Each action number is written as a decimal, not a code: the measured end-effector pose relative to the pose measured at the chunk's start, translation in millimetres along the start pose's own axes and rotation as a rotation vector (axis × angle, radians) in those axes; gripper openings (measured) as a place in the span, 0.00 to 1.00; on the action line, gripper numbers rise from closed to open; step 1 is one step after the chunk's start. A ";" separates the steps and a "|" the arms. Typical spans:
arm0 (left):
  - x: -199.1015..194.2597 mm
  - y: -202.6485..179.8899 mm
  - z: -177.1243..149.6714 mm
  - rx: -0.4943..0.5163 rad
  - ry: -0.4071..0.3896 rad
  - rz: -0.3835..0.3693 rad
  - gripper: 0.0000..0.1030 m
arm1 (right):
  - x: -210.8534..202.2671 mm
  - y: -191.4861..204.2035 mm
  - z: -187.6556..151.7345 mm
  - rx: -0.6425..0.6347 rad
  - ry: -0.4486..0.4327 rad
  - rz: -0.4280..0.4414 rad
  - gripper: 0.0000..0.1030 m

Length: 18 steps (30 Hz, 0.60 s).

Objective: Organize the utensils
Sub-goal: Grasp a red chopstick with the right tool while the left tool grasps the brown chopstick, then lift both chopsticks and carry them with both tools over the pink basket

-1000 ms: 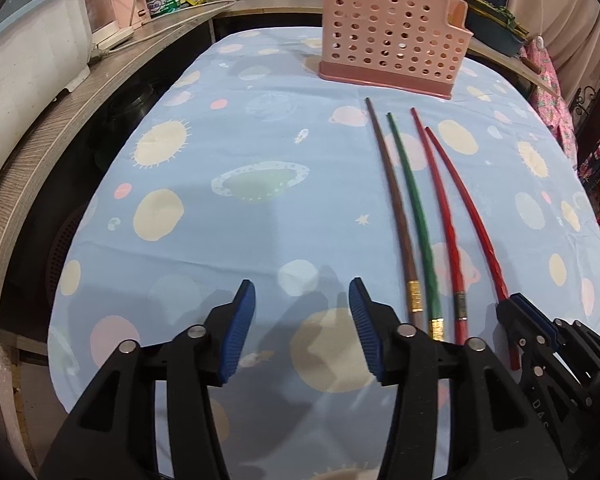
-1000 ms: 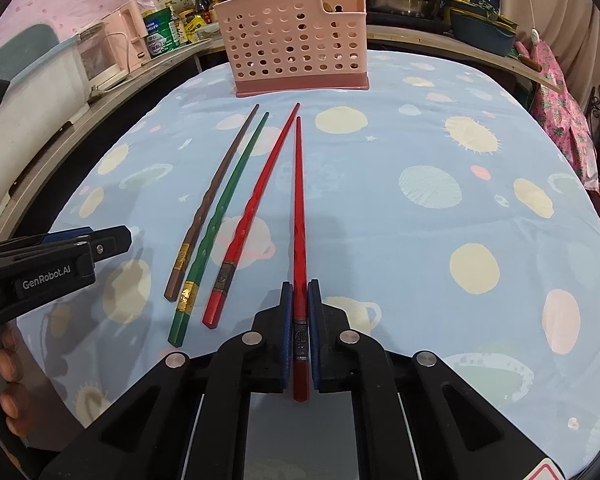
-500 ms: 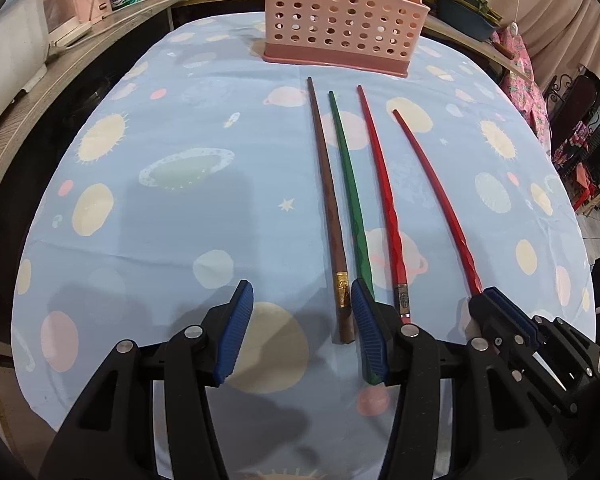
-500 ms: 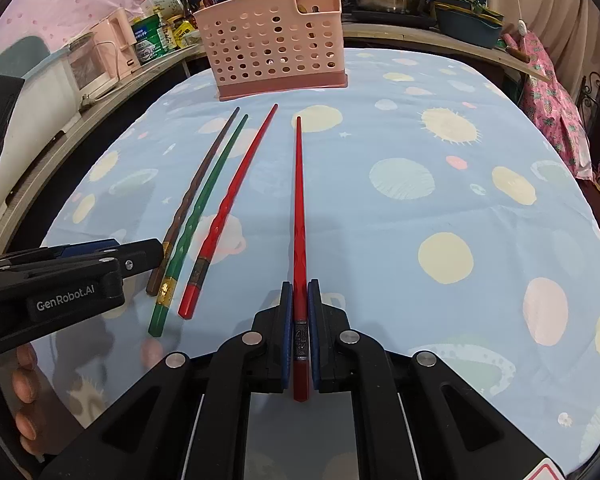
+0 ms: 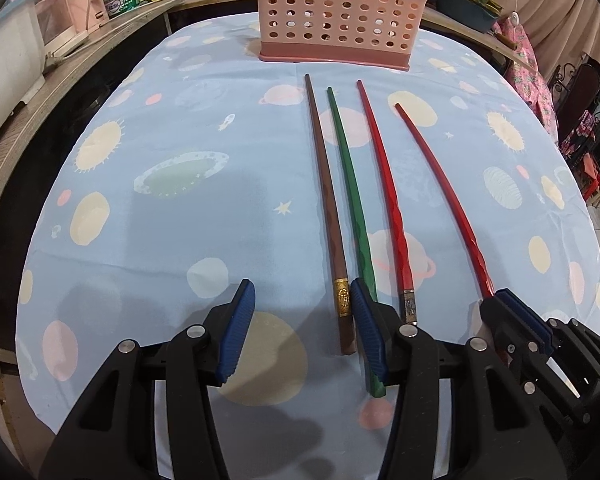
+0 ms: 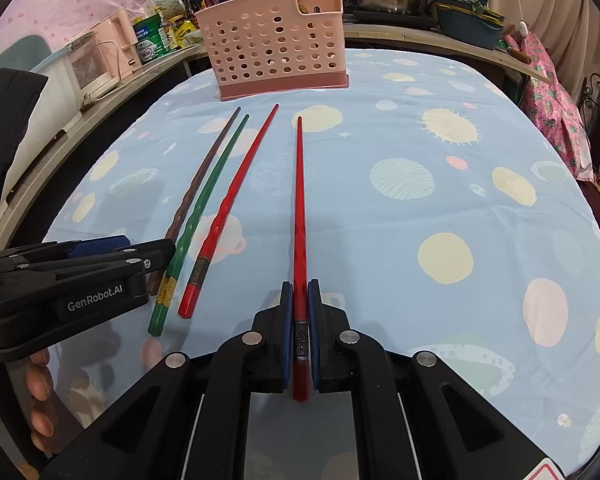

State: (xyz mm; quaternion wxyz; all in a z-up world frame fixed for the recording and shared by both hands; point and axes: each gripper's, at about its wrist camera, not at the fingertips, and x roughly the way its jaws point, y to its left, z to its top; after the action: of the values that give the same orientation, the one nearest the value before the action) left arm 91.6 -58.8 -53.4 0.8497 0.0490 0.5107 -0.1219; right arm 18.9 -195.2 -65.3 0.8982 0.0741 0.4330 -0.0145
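Right gripper [image 6: 299, 320] clamps our red chopstick [image 6: 299, 208] by its butt, tip toward the pink basket [image 6: 276, 44], while our left gripper [image 5: 304, 328] gapes around the brown chopstick [image 5: 326, 208], so next we judge closing there.

Four long chopsticks lie side by side on the cloth: a brown chopstick [image 5: 327, 204], a green chopstick [image 5: 350, 196], a red chopstick [image 5: 384, 184] and a second red chopstick [image 6: 299, 216]. Their thin tips point toward the pink perforated basket [image 6: 274, 46], which stands upright beyond them.
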 end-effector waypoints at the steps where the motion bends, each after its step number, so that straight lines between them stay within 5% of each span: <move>1: -0.2 0.2 0.0 0.000 0.001 0.002 0.44 | 0.0 0.0 0.1 -0.001 0.000 -0.001 0.07; 14: -0.7 13.8 2.0 -0.020 0.004 0.015 0.11 | 0.0 0.1 0.0 -0.001 0.000 -0.001 0.07; 18: -1.0 15.0 1.6 -0.022 0.004 0.011 0.08 | 0.0 0.2 0.1 0.000 0.001 -0.001 0.07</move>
State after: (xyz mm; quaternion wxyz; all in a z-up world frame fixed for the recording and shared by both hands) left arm 96.4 -44.5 -52.4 0.8498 0.0428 0.5134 -0.1117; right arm 18.9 -195.0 -65.2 0.8981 0.0738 0.4333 -0.0147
